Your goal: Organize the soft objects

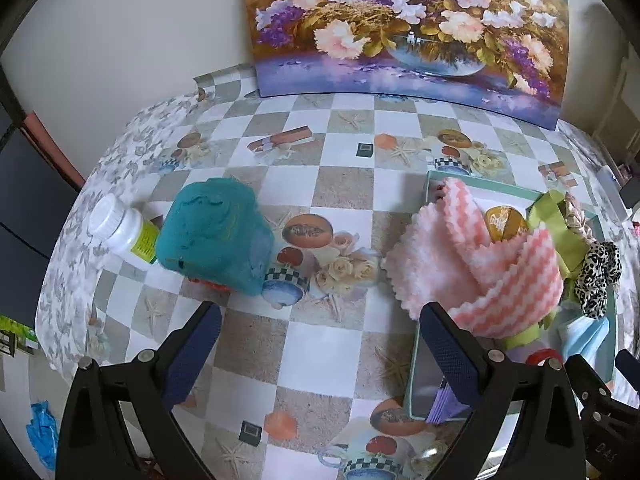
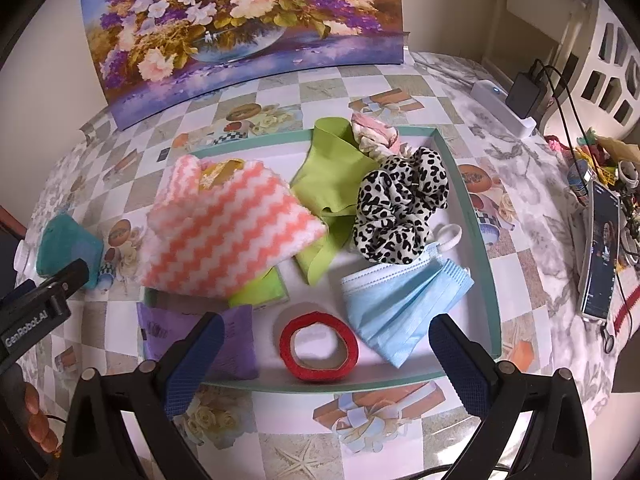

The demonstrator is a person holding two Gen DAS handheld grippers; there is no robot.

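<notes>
A shallow teal-rimmed cardboard tray [image 2: 486, 240] sits on the checkered tabletop [image 1: 304, 344] and serves as the collecting place, so most of the soft things already lie in it: a pink-and-white zigzag fleece cloth [image 2: 228, 236] draped over the tray's left wall, a lime-green fabric piece [image 2: 332, 184], a leopard-print scrunchie [image 2: 400, 204], a pale blue pleated face mask [image 2: 404, 304], a red felt ring [image 2: 318, 346] and a small purple padded pouch [image 2: 236, 340]. The fleece cloth hangs partly outside, probably because it was dropped loosely and not tucked in.

One soft item lies well apart from the tray: a teal plush cushion-like toy [image 1: 214, 236], out on the tabletop, touching a white plastic bottle with a yellow-green label [image 1: 124, 236] lying on its side. It seems the likely next pick, though its exact shape is hard to read through the fisheye.

The left tool [image 1: 320, 356] hovers over bare tabletop between plush and tray, jaws spread wide, holding nothing. The right tool [image 2: 326, 354] hangs above the tray's near edge, equally wide apart and empty, the red ring between its fingers but untouched.
</notes>
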